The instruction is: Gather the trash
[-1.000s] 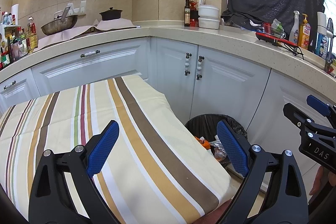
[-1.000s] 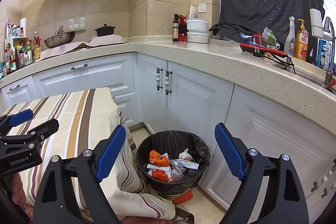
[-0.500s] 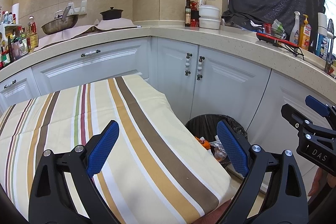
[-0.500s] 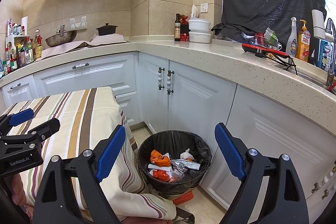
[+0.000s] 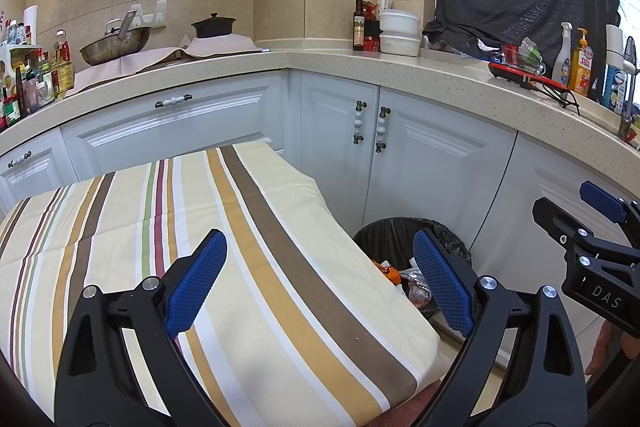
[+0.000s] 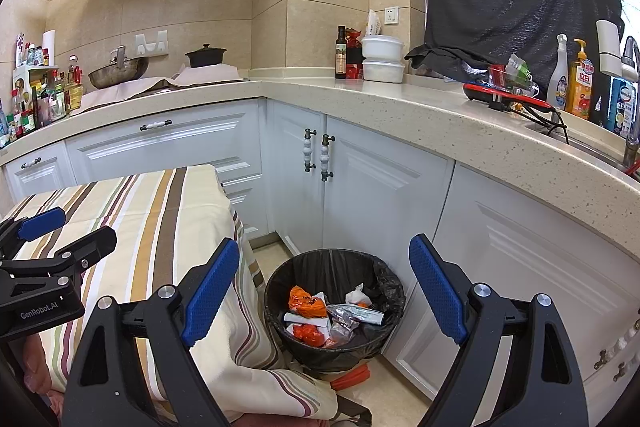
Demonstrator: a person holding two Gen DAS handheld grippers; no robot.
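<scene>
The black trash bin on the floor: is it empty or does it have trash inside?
It has trash inside. The right wrist view shows the trash bin holding orange wrappers, white paper and silver packets, well below its rim.

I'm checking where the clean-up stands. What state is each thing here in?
Black-lined round trash bin: upright, uncovered, holding wrappers.
Orange crumpled wrapper: lying in the bin.
Striped tablecloth: spread, nothing on it.
White double cabinet doors: shut.
Black lidded pot: lid on.
Left gripper: open, holding nothing.
Right gripper: open, holding nothing.
</scene>
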